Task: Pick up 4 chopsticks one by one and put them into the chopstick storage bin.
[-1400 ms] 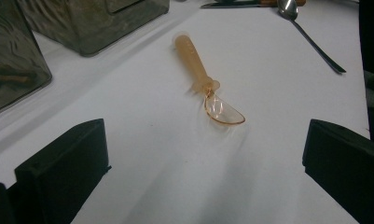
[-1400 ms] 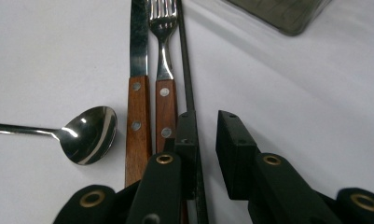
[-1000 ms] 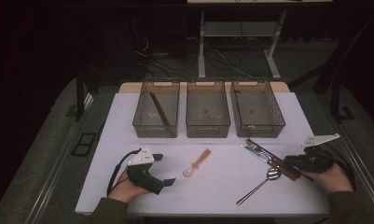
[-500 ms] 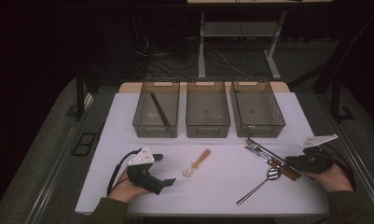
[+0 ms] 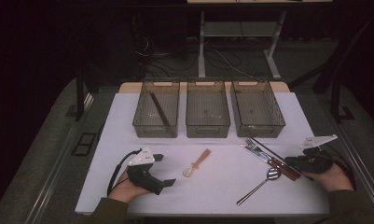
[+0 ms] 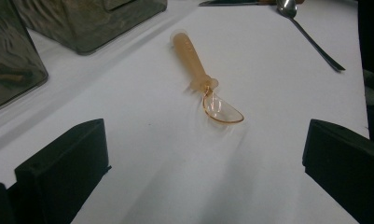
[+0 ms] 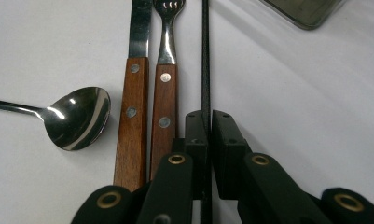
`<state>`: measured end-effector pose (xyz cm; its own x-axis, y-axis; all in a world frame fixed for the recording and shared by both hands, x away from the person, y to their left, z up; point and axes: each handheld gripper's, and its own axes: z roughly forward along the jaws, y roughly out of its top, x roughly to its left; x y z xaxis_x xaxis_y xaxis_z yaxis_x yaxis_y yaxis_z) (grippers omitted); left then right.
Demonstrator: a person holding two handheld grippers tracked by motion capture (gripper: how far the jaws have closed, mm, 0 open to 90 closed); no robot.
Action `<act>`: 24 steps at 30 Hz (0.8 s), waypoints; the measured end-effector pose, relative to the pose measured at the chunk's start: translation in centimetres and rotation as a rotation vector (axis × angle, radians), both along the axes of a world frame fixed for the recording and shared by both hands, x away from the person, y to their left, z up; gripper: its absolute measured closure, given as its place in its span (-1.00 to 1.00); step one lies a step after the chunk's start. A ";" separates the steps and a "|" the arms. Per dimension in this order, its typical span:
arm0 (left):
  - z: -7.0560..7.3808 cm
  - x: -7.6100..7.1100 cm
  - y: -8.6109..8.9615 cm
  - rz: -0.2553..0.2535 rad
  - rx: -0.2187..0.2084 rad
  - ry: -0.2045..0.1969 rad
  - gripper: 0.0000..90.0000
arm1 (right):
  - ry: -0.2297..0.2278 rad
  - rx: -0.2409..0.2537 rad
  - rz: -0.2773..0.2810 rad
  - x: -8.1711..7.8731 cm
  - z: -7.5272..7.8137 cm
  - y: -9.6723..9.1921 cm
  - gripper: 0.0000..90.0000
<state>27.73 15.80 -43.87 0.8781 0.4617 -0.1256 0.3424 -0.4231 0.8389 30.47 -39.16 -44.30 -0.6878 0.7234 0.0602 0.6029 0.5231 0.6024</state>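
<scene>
Chopstick (image 7: 205,56) pinched between right tongs (image 7: 208,123), just closing.

- The right claw (image 7: 204,123) is seen closed on a thin black stick (image 7: 205,56), which is pinched between the two black jaws; they have just been closing.
- A fork (image 7: 166,84) with a wooden handle is laid just left of the stick.
- A wooden-handled knife (image 7: 133,107) is set beside the fork, parallel to it.
- A metal spoon (image 7: 77,119) is placed left of the knife on the white surface (image 7: 292,107), bowl up.
- A corner of a smoky bin (image 7: 306,9) is seen at the top right.
</scene>
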 end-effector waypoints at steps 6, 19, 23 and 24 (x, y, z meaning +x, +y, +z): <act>0.0 0.0 0.0 -0.001 0.000 0.000 -1.00 | 0.011 0.013 -0.003 0.1 0.0 -0.1 0.89; 0.1 0.0 0.1 -0.001 0.001 -0.002 -1.00 | 0.015 0.005 0.009 -0.4 0.5 -0.5 0.89; 0.1 -0.1 0.0 0.000 -0.003 -0.003 -1.00 | 0.010 0.019 0.006 -0.7 0.9 -0.8 0.89; 0.1 -0.1 0.1 -0.001 -0.002 -0.003 -1.00 | 0.005 0.020 0.008 -0.8 0.9 -0.9 0.89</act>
<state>27.67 15.86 -43.81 0.8788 0.4609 -0.1240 0.3397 -0.4214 0.8408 29.72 -40.06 -43.36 -0.6931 0.7165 0.0784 0.6019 0.5156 0.6098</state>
